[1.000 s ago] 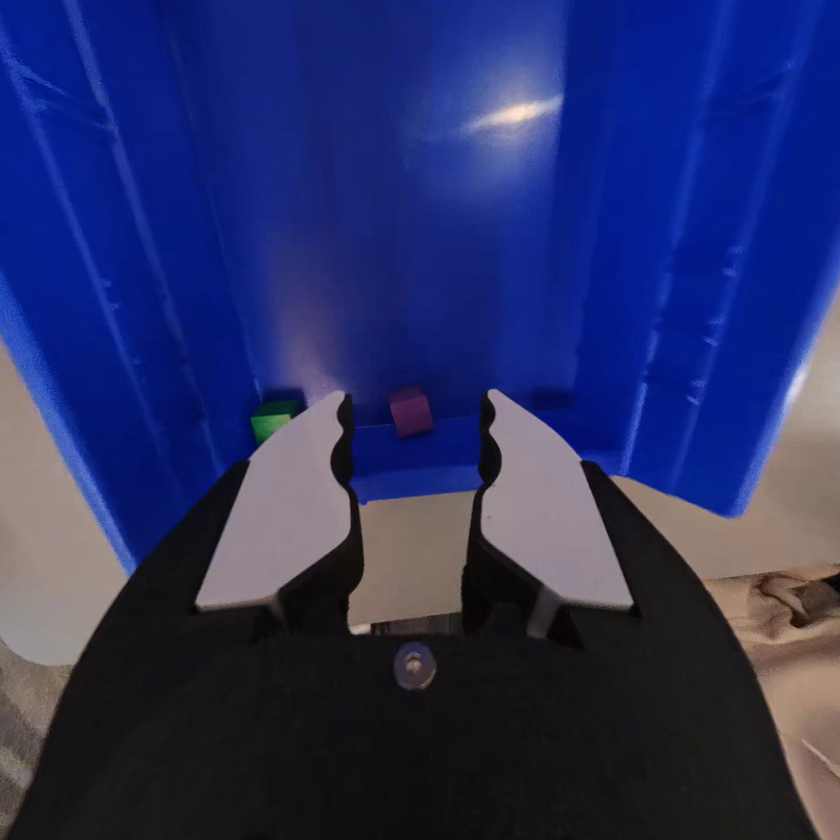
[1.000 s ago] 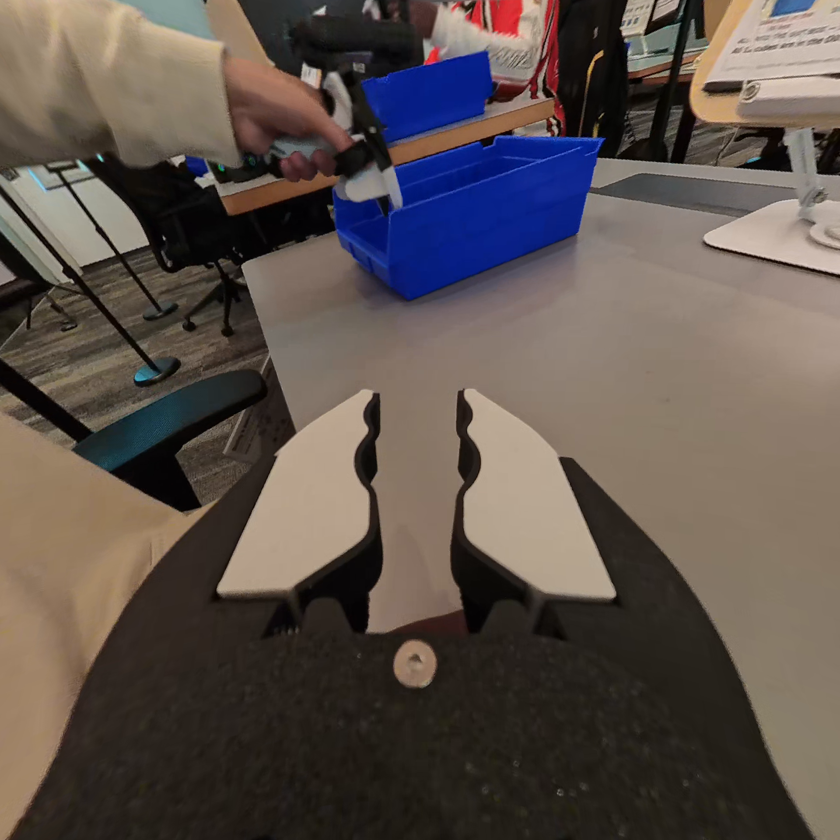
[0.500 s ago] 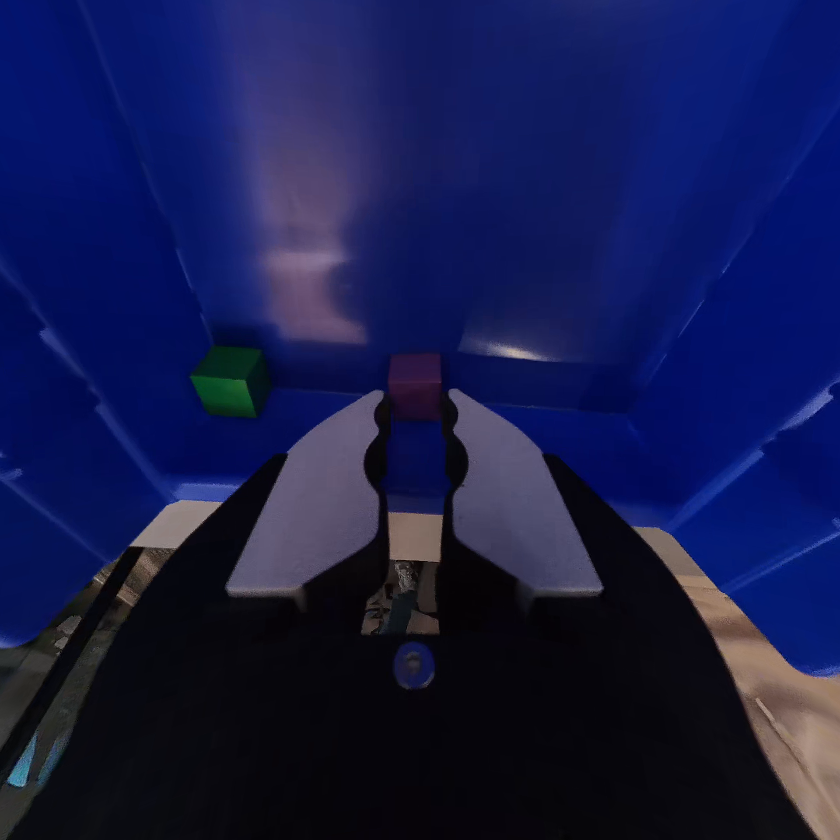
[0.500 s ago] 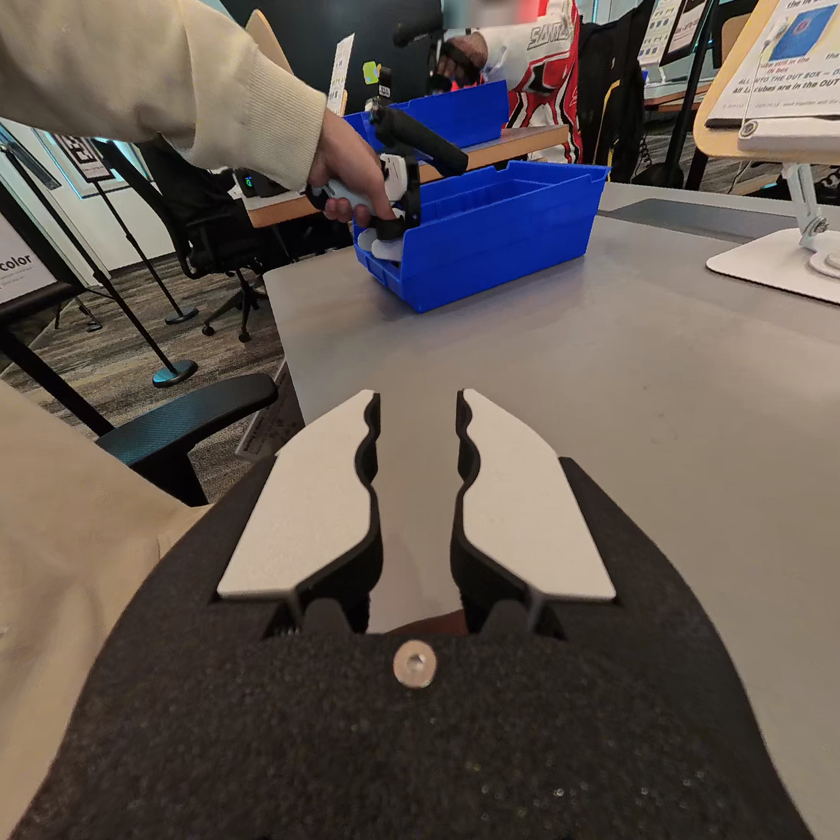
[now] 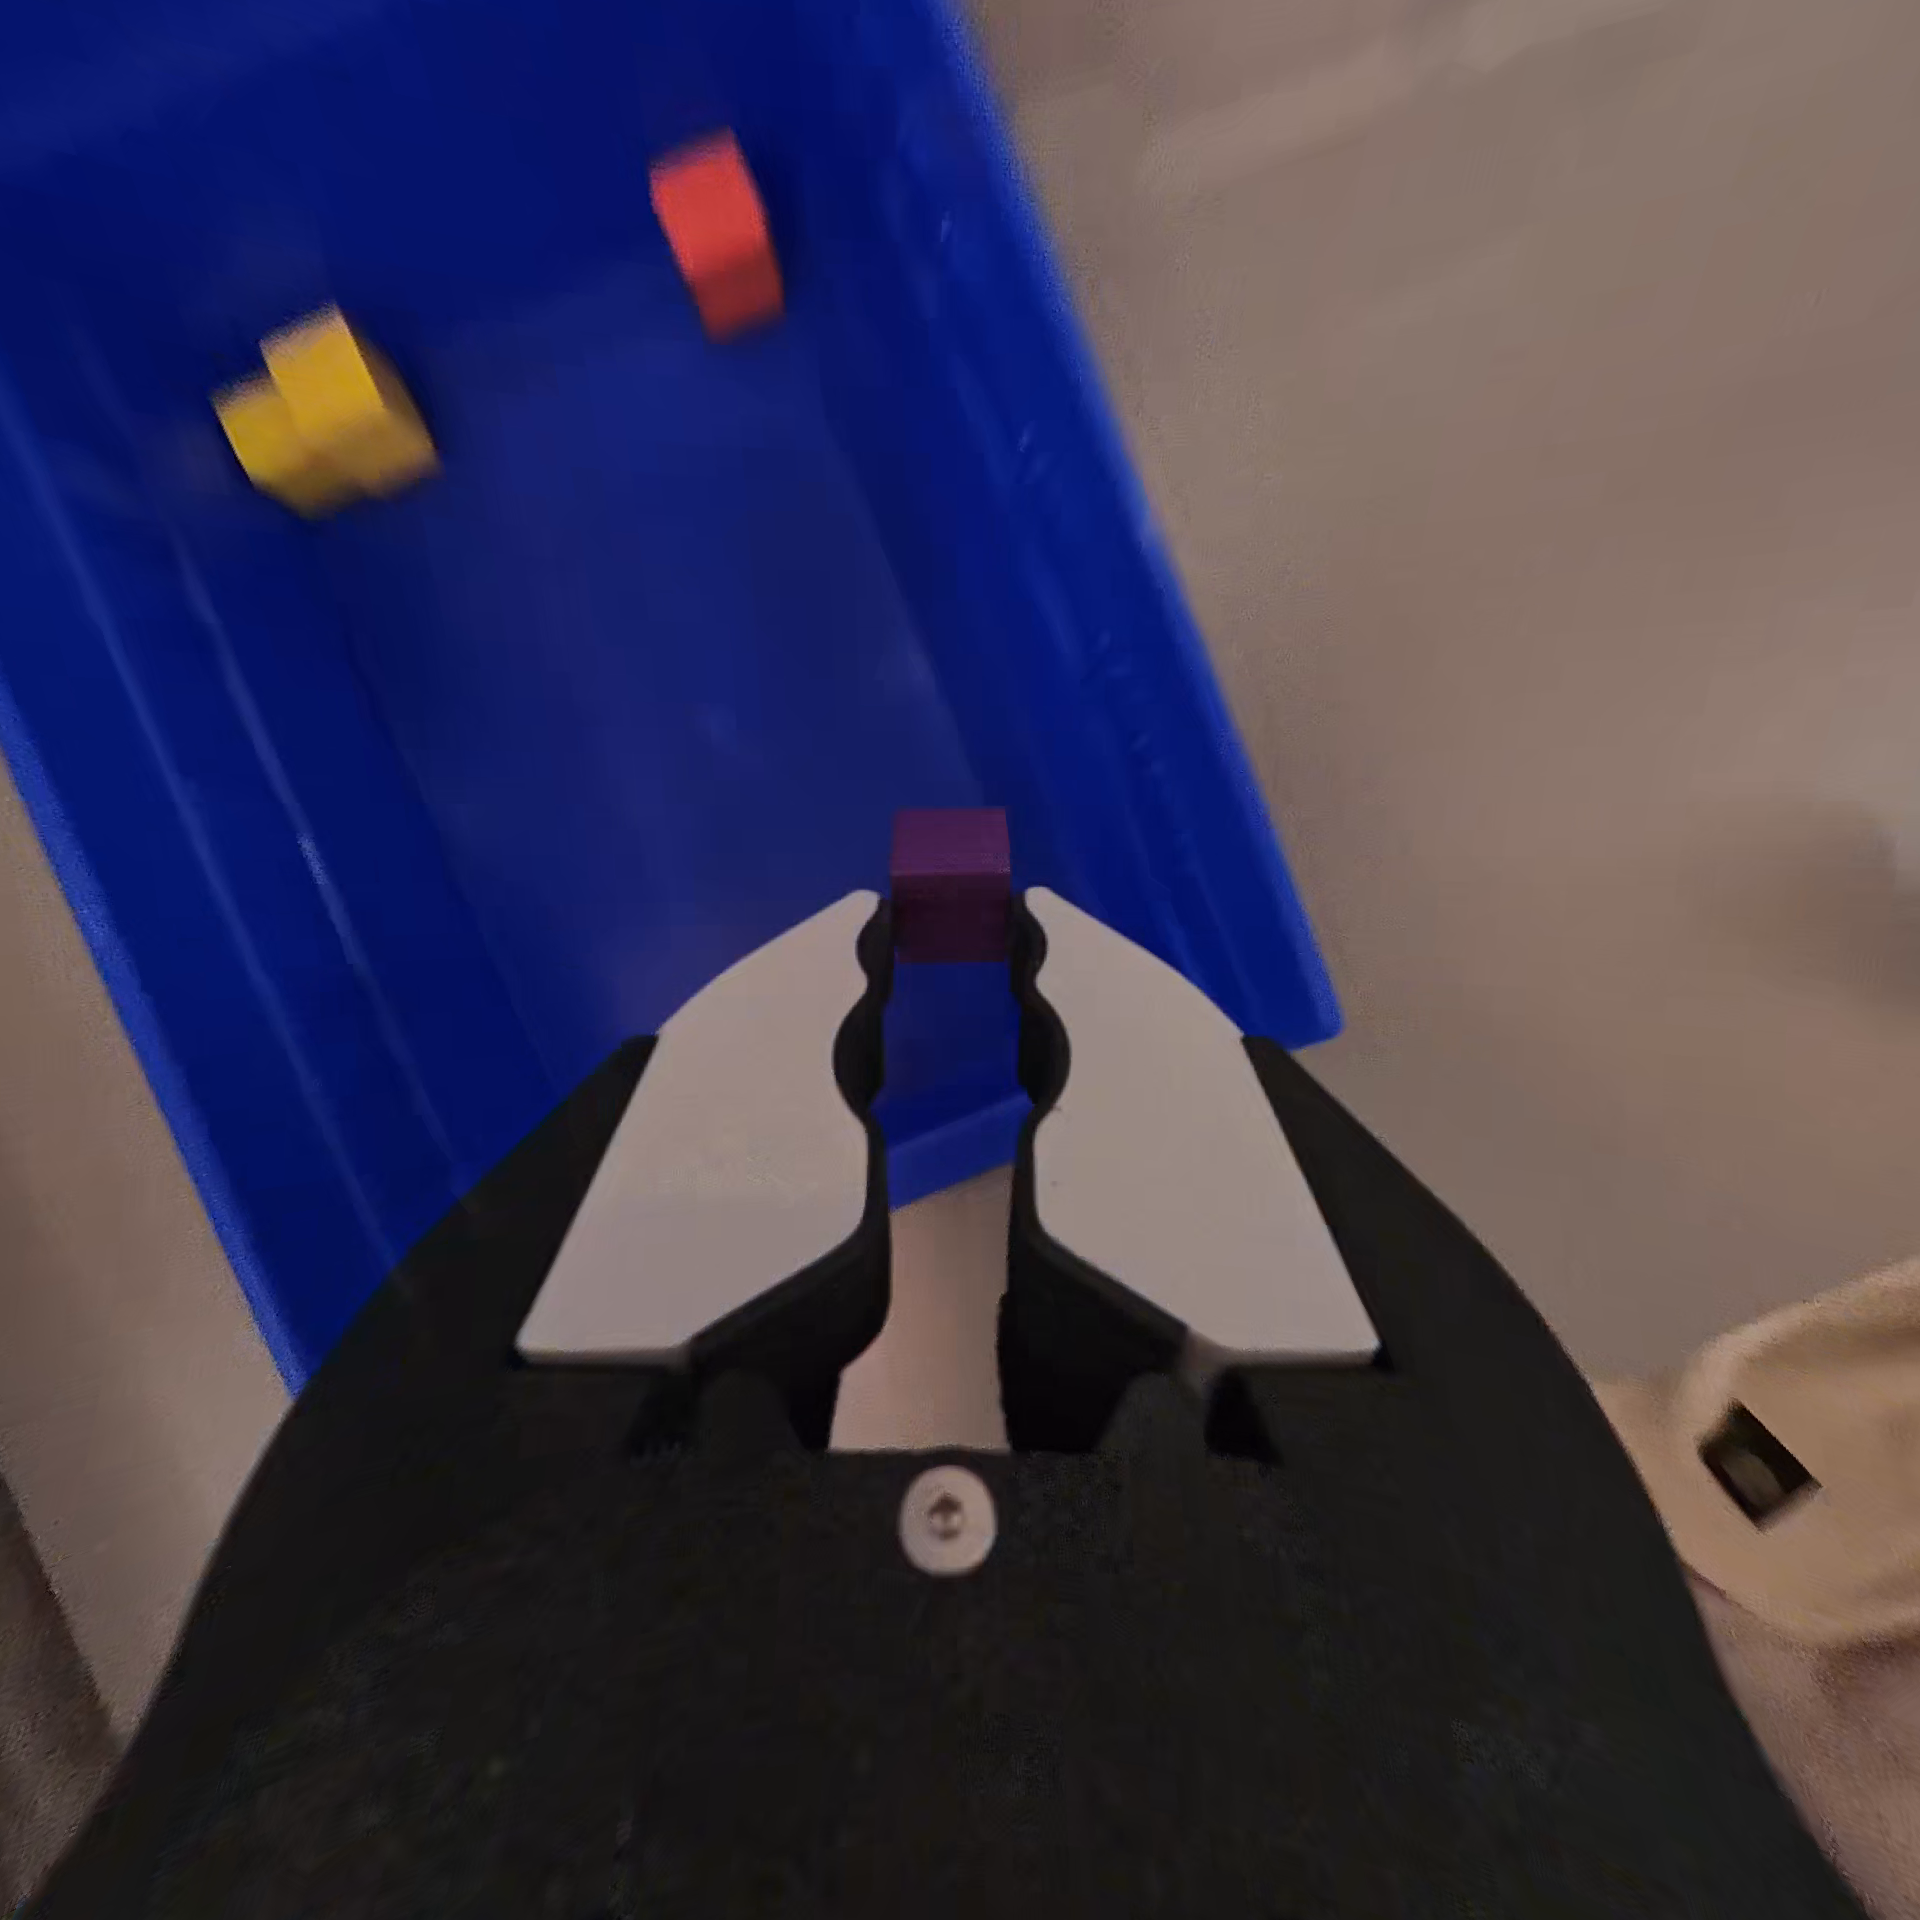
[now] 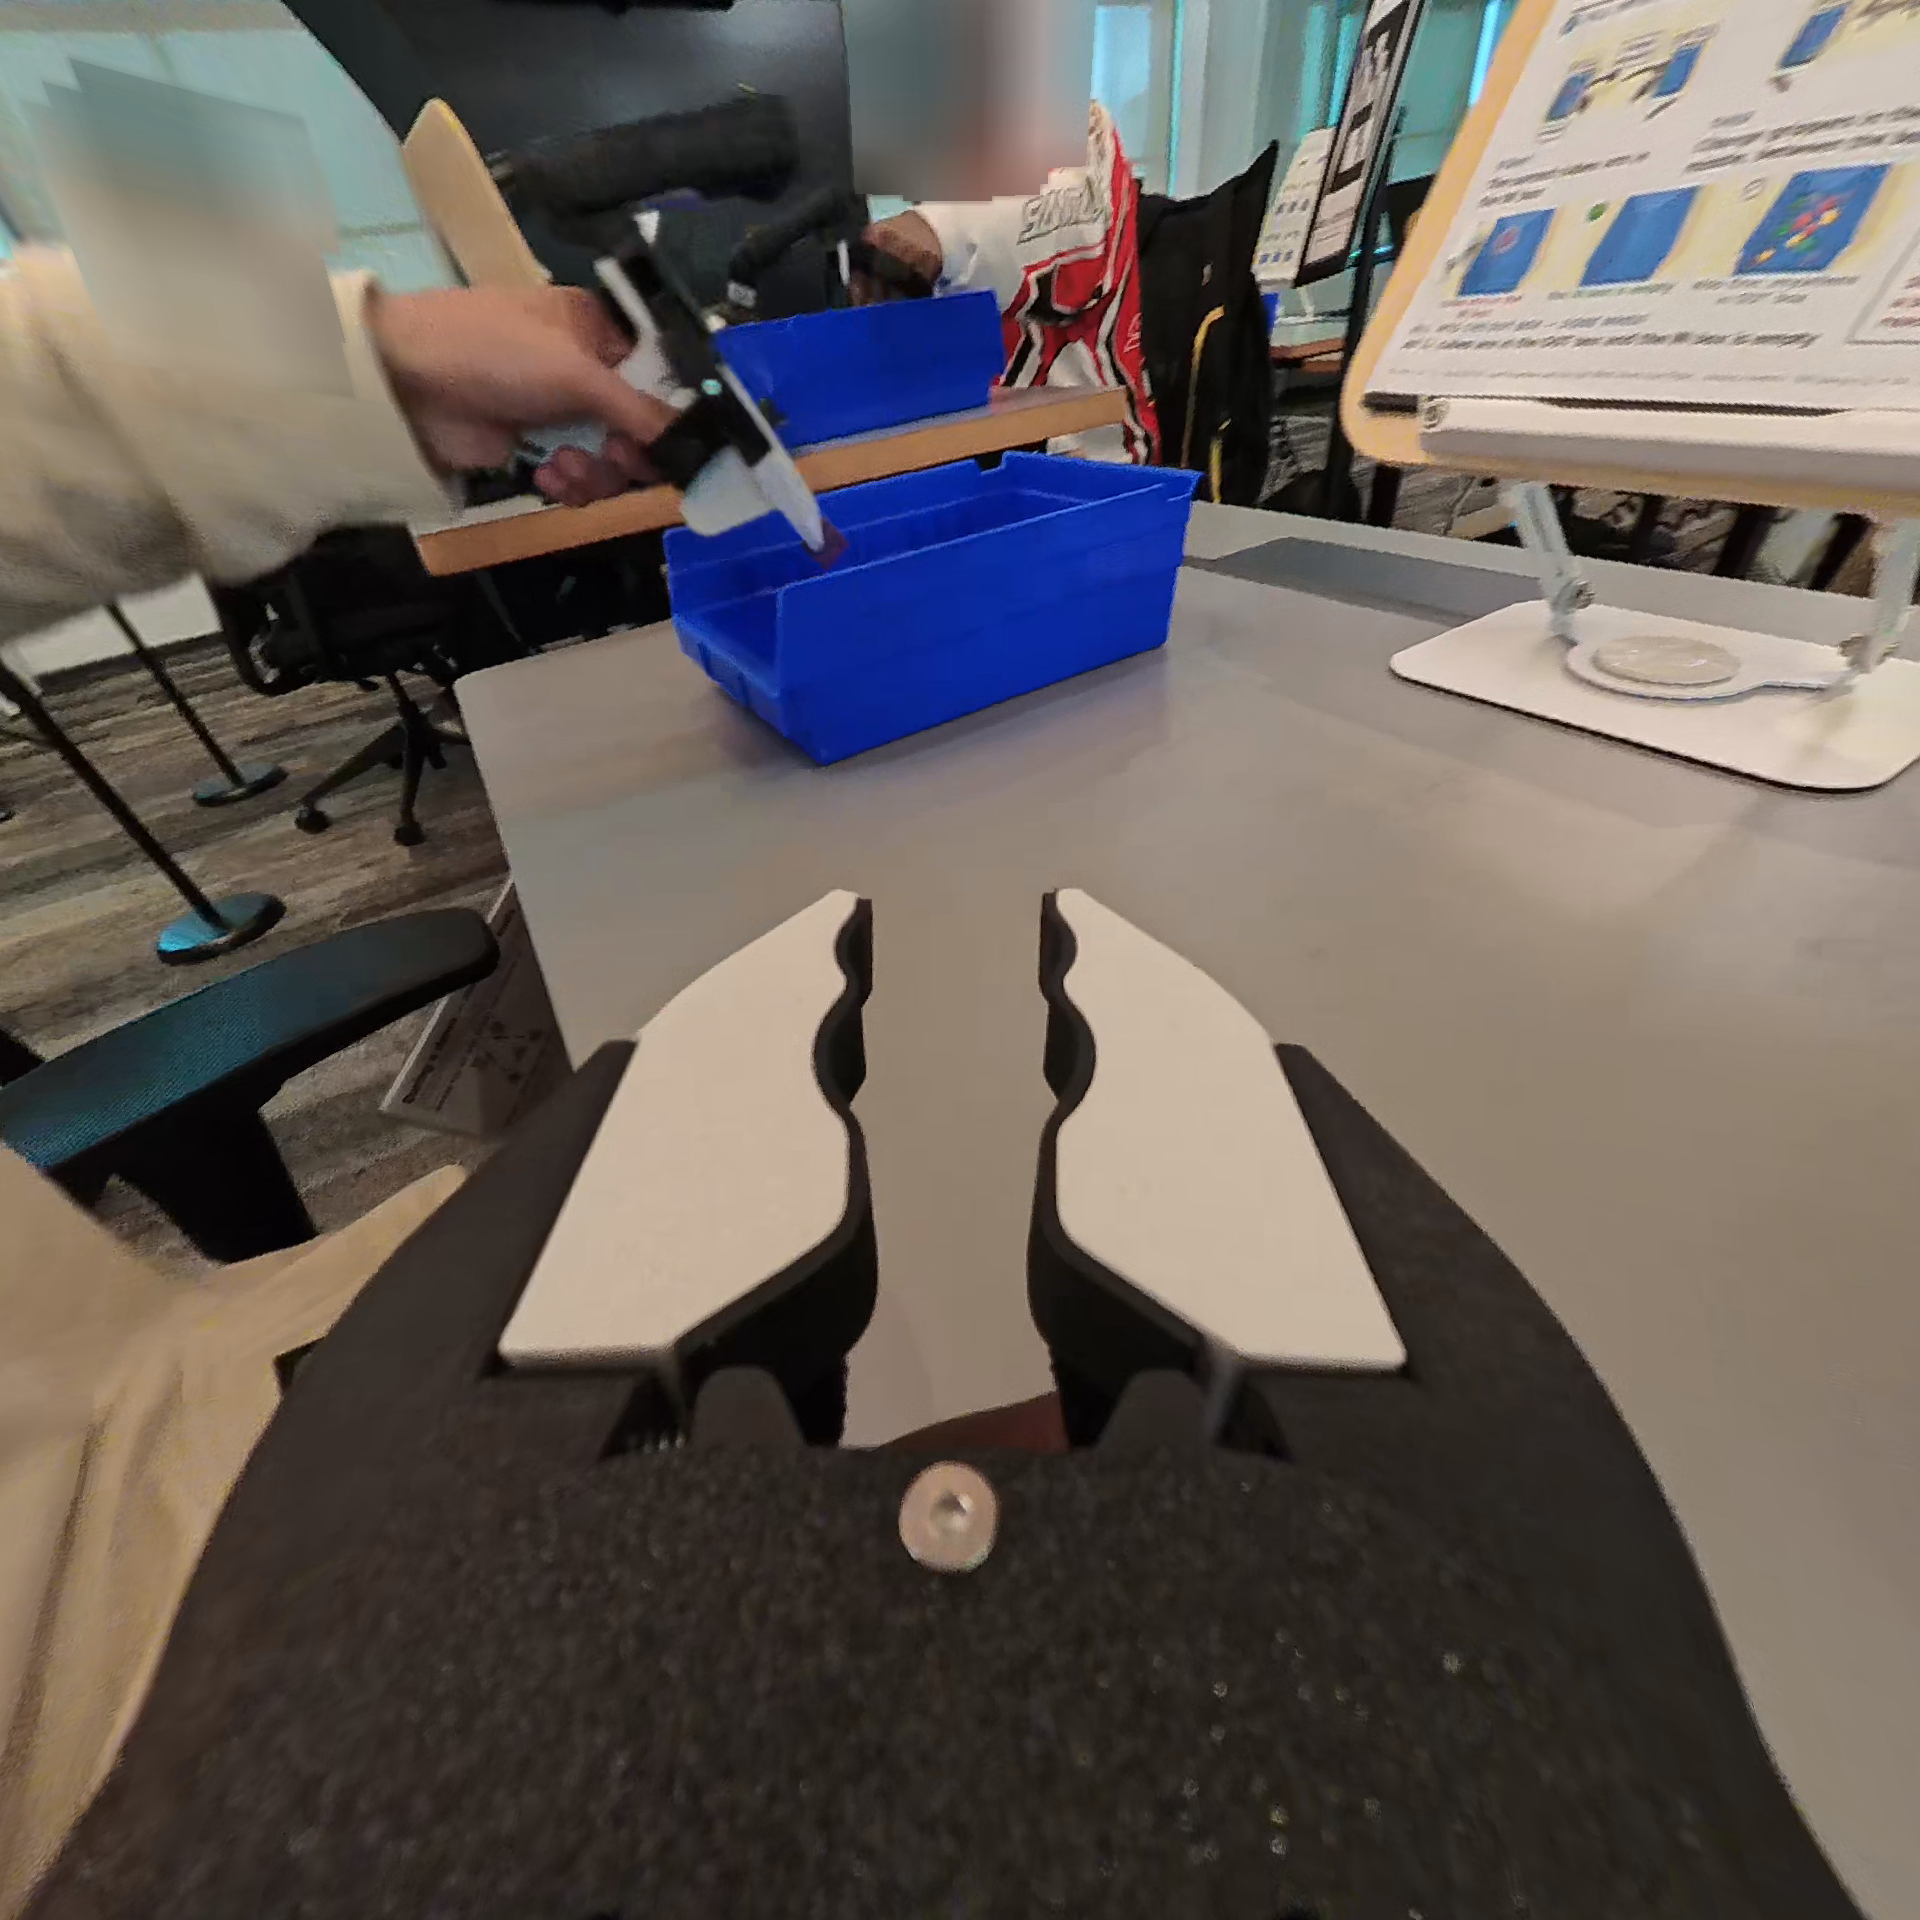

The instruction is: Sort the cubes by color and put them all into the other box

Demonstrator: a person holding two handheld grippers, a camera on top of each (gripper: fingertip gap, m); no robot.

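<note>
left claw (image 5: 951, 914) tight on a small purple cube (image 5: 951, 894), matte, sharp-edged; right claw (image 6: 954, 914) parted, empty

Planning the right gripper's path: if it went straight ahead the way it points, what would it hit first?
Probably the blue box; only bare table lies between it and the open right gripper, though depth is unclear.

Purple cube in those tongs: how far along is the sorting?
Done: yellow cubes and a red one already lie in a blue box. In hand: the left tongs pinch the purple cube above that box. Left: placing it. The right tongs wait open, empty.
</note>
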